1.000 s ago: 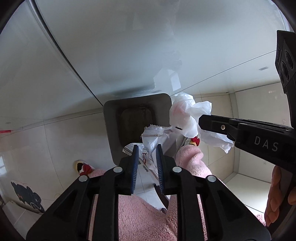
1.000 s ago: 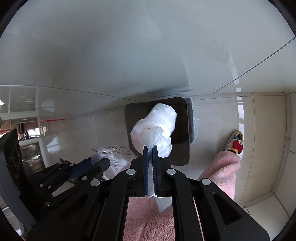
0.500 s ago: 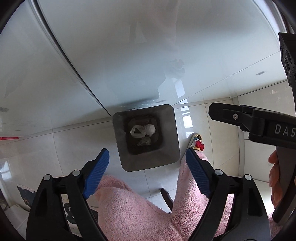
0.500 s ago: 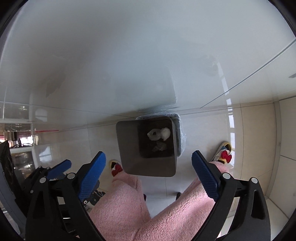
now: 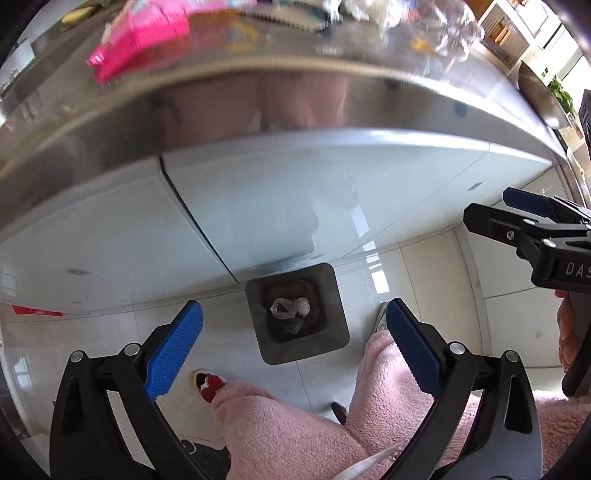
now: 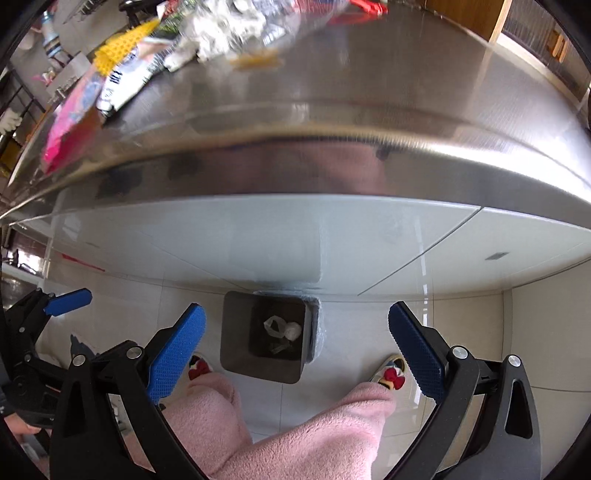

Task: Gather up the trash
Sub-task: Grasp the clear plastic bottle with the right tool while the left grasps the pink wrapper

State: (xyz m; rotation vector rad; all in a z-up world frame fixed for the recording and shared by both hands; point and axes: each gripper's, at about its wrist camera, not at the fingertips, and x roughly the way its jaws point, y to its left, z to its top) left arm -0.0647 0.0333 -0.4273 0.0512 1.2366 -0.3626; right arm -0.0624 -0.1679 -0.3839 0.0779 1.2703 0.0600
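A dark grey square bin (image 5: pixel 334 334) stands on the floor against the white cabinet front; it also shows in the right wrist view (image 6: pixel 236 350). Crumpled white plastic trash (image 5: pixel 290 307) lies inside it, also seen from the right wrist (image 6: pixel 282 328). My left gripper (image 5: pixel 293 347) is open and empty, high above the bin. My right gripper (image 6: pixel 295 347) is open and empty too, and shows at the right of the left wrist view (image 5: pixel 524 218). More trash lies blurred on the steel counter: a pink packet (image 5: pixel 140 33), white wrappers (image 6: pixel 221 26) and a printed packet (image 6: pixel 122 81).
The steel counter edge (image 5: pixel 295 99) overhangs the white cabinet doors (image 5: pixel 258 206). The person's pink fleece legs (image 5: pixel 295 435) and slippers with red bows (image 6: pixel 391 374) stand on the tiled floor (image 5: pixel 96 332) on both sides of the bin.
A second ago each gripper was shut on white plastic trash over the bin. Both opened and dropped it in. Both have since risen, bringing the counter top into view.
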